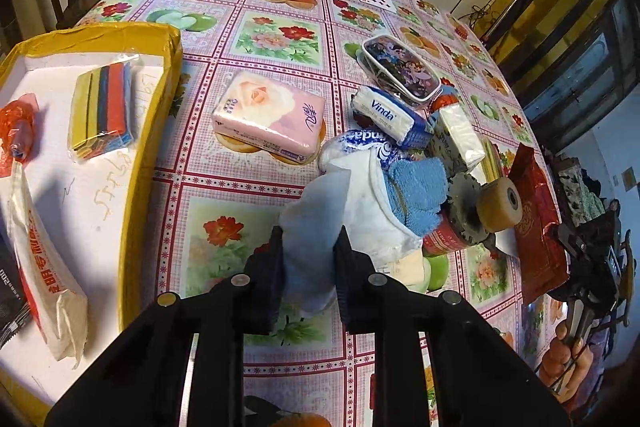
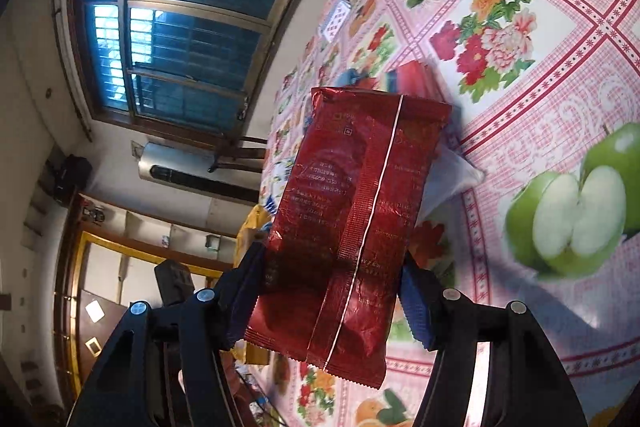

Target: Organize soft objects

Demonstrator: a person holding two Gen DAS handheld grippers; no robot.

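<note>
Left gripper [image 1: 308, 251]: black plastic jaws clenched on a pale blue-white cloth [image 1: 320, 219], soft, crumpled, bunched between the pads and trailing forward into the pile. Just ahead and right of the fingers: fuzzy blue towel [image 1: 418, 193], blue-white Vinda tissue pack [image 1: 390, 117], glossy film wrap, a second white tissue pack [image 1: 460, 139] tilted beside it. Tan rubbery wheel [image 1: 500, 207] on a grey toothed disc, touching the towel's right side. Further ahead: pink rose-print tissue pack [image 1: 268, 119], flat, rectangular, lying apart from the pile. Beyond the pile: printed zip pouch [image 1: 402, 71], rounded corners. Far left: yellow cardboard box lid [image 1: 148, 131], shallow, white inside, holding a bagged stack of coloured sponges [image 1: 102, 105].

Right gripper [image 2: 334, 291]: jaws fairly wide, clamped across a red foil packet [image 2: 352, 227], shiny, crinkled, back seam down the middle, serrated ends, held above the floral oilcloth tablecloth [image 2: 540, 147]. Same packet visible far right in the left wrist view.
</note>
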